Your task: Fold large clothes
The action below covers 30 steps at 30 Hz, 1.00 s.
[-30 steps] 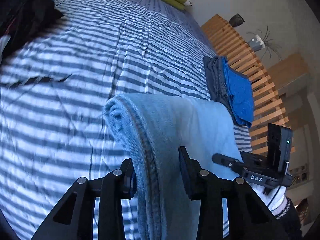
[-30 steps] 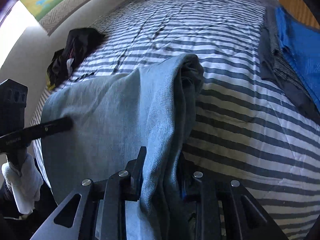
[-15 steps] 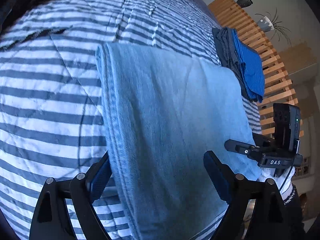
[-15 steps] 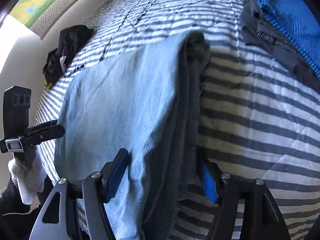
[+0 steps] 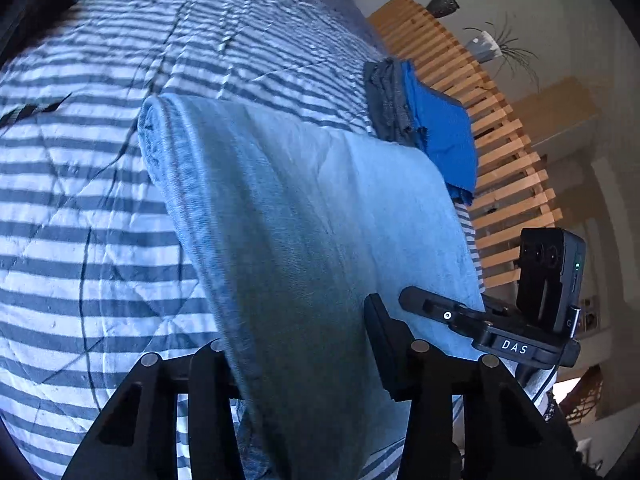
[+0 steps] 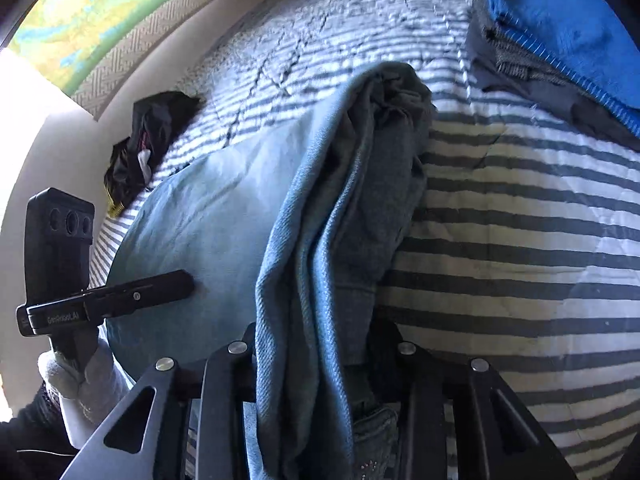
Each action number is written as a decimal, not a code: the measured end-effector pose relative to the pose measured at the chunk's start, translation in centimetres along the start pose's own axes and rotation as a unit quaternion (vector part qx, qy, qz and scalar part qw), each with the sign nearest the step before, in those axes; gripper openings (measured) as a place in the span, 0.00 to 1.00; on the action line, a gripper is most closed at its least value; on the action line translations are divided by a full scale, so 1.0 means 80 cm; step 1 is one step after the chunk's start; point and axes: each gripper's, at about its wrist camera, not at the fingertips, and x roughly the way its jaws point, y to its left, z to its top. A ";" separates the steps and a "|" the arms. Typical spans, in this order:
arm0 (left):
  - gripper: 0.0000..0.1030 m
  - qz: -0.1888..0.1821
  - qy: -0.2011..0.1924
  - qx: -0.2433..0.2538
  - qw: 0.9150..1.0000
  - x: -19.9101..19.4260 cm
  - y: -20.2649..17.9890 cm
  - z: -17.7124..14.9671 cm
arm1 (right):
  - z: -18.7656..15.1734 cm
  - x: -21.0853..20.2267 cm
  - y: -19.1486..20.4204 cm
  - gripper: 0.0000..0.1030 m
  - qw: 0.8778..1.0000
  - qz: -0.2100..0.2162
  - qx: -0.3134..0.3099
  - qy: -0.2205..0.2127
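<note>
1. the folded jeans [image 5: 304, 216] lie across the striped bed [image 5: 80, 208].
2. left gripper [image 5: 300, 344], jaws just closing, clamps their near left edge.
3. right gripper [image 6: 316, 344], also just closing, pinches the bunched right edge.

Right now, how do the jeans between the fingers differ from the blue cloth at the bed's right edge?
The jeans are pale washed denim; the blue cloth is a saturated royal blue. The jeans lie straight on the striped bedspread, near end drawn up between both grippers' fingers; the blue cloth sits on a grey garment, untouched. The jeans are far larger in both views. Both are folded and rest on the same bed.
</note>
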 end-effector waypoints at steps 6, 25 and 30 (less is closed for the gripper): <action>0.39 0.000 0.018 0.051 0.999 0.025 -0.050 0.030 | 0.004 -0.040 -0.006 0.29 0.998 -0.047 0.001 -0.043; 0.98 0.067 0.068 0.067 0.993 0.117 -0.045 0.026 | 0.010 0.022 -0.072 0.45 0.996 -0.055 0.072 0.015; 0.58 0.045 0.057 0.037 0.997 0.101 -0.037 0.030 | 0.007 0.020 -0.050 0.27 0.996 -0.066 0.058 0.000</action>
